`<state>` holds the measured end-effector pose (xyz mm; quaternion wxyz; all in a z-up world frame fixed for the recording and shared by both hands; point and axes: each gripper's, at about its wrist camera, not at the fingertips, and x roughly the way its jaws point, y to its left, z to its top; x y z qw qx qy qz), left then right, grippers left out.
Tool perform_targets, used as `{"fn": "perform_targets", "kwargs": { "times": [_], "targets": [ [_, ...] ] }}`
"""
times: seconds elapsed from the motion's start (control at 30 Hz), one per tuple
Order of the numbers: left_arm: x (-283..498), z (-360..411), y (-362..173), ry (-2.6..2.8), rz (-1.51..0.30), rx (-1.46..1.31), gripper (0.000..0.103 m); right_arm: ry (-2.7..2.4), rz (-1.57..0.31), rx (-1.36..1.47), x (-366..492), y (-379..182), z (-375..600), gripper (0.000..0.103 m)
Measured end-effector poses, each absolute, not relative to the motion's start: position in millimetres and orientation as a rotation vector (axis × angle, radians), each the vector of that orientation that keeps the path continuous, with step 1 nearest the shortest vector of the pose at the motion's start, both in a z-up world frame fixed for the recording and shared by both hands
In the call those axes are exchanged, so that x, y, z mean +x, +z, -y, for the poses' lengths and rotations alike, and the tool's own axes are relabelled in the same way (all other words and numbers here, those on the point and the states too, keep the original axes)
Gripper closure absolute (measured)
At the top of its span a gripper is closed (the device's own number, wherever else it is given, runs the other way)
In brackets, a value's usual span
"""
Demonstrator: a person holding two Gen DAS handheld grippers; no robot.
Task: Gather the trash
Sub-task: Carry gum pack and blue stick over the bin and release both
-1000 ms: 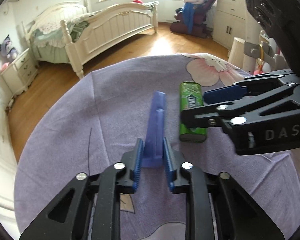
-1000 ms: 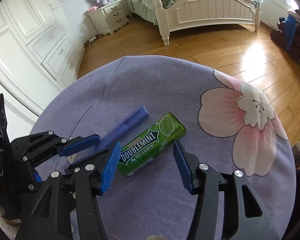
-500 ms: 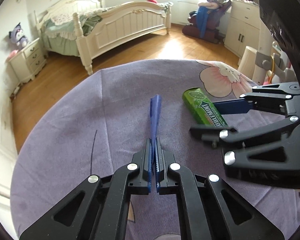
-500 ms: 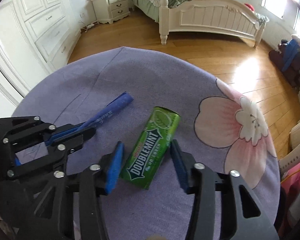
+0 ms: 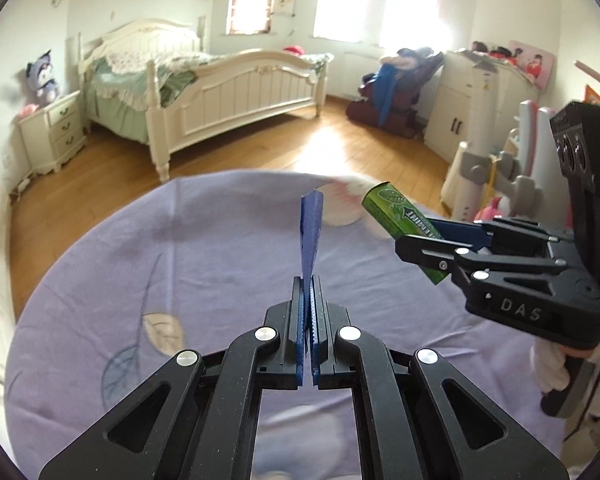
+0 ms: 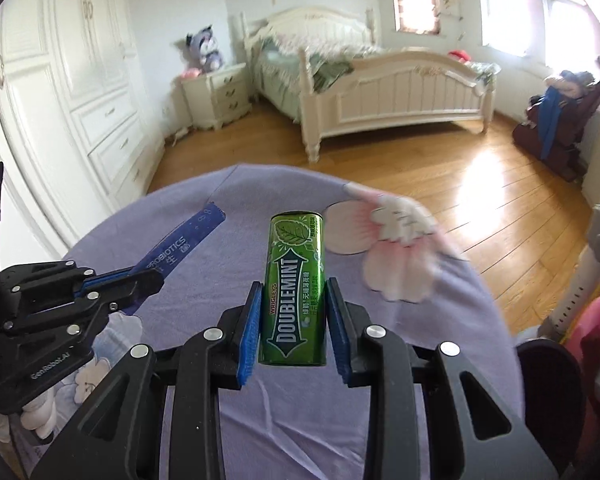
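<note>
My left gripper (image 5: 309,280) is shut on a flat blue probiotics sachet (image 5: 311,236), which sticks out edge-on ahead of the pads, above the purple table cloth (image 5: 180,248). The sachet also shows in the right wrist view (image 6: 184,244), held by the left gripper (image 6: 156,278) at the left. My right gripper (image 6: 293,292) is shut on a green Doublemint gum can (image 6: 296,284), lifted off the cloth. The can (image 5: 400,216) and right gripper (image 5: 412,240) show at the right of the left wrist view.
The round table's cloth has a pink flower print (image 6: 396,248) at its far right. Beyond the table are a wooden floor, a white bed (image 5: 228,92), a nightstand (image 5: 56,132), white wardrobes (image 6: 60,92) and a white cabinet (image 5: 480,108).
The left gripper closed on the sachet and the right gripper closed on the gum can. Both have since risen off the cloth, with the views tilting up towards the room.
</note>
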<state>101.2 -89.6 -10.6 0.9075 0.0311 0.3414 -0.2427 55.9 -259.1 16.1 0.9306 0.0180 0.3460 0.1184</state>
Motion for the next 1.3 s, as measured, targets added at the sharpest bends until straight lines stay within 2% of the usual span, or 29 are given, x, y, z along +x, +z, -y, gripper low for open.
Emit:
{"fn": "perform_targets", "kwargs": {
  "times": [0.2,0.47,0.8,1.3],
  "targets": [
    [72.7,151.2,14.1,-0.603,-0.65,0.068,0.099,0.082,-0.584,0.047,6.0,29.2,319.6,0.073],
    [43.5,236.6,9.2,-0.755,-0.672,0.052,0.099,-0.118,-0.548,0.002,-46.2,17.8,389.3,0.073],
    [32.6,323.8,-24.1,-0.89,-0.787,0.022,0.099,-0.264,-0.598,-0.011,-80.8,-21.0,448.7,0.073],
    [28.7,394.0,-55.9,-0.94,-0.874,0.076,0.099,-0.32,-0.688,-0.015,-95.2,-62.4,476.4,0.072]
  ]
}}
